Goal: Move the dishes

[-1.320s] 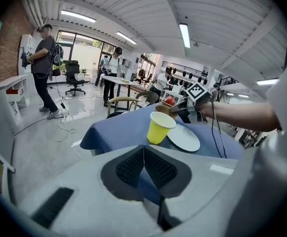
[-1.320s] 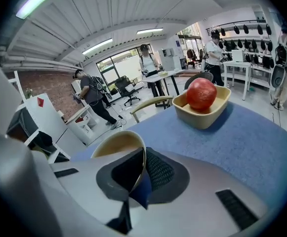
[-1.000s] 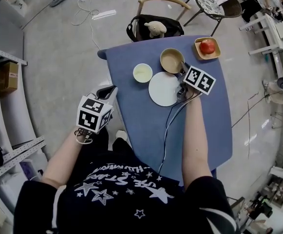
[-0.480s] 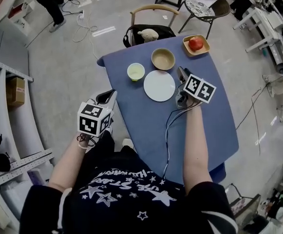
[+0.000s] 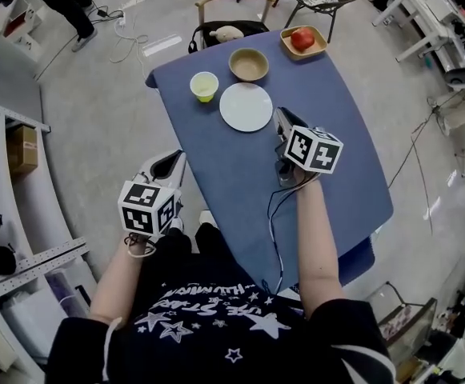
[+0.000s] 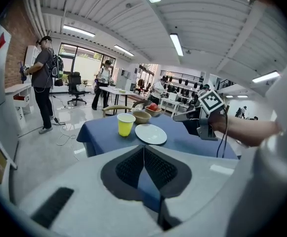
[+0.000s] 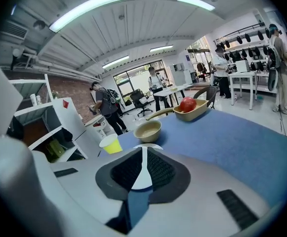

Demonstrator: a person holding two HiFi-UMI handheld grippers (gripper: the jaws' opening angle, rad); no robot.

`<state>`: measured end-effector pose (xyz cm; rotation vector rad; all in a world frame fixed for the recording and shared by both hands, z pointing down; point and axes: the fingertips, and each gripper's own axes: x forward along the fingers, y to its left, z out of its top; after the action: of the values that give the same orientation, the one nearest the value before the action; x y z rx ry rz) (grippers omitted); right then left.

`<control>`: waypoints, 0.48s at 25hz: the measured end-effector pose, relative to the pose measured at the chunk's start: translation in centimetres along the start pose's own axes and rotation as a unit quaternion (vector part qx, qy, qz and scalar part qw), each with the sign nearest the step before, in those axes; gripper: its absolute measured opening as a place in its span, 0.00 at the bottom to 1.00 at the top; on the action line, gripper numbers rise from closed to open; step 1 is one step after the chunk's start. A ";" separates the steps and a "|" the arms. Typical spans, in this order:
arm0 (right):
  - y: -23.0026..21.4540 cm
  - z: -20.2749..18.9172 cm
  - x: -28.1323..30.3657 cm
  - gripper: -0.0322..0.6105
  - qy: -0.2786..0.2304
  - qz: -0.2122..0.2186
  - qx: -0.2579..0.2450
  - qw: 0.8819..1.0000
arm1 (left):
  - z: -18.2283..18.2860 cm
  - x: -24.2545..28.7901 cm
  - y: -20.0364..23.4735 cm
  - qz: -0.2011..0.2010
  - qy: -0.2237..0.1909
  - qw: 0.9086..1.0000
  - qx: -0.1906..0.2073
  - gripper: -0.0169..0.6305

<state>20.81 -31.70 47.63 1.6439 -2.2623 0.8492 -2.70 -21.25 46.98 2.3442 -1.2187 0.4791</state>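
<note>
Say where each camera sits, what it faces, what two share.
Head view: head-mounted, steeply down on blue table; both arms, left tool, right tool.
Left gripper view: off the table's side, facing yellow cup; right arm shows.
Right gripper view: over the table, facing wooden bowl; own jaws only.
Gripper views share cup and bowl.

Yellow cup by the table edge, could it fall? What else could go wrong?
It might. The yellow cup stands near the edge of the blue table, close to the white plate and wooden bowl, so the right gripper reaching for either could knock it over. The red apple lies loose in its tray and may roll out if that tilts.
</note>
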 end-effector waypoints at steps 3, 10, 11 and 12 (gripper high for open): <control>1.1 -1.2 -1.1 0.06 0.007 0.002 -0.020 1.000 | -1.2 -0.9 -0.1 0.004 0.002 1.000 -0.001 0.06; 3.1 -3.5 -3.3 0.06 0.004 -0.012 -0.025 1.000 | -3.6 -3.8 -0.5 0.000 -0.003 1.000 -0.007 0.06; 3.6 -4.0 -3.8 0.06 0.005 -0.015 -0.026 1.000 | -4.2 -4.5 -0.7 -0.001 -0.004 1.000 -0.009 0.06; 4.1 -4.6 -4.3 0.06 0.006 -0.016 -0.027 0.999 | -4.8 -5.4 -0.9 -0.001 -0.006 1.000 -0.014 0.06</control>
<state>17.77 -24.85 47.89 1.6441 -2.2241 0.7818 -5.40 -14.61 48.13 2.3283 -1.2207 0.4458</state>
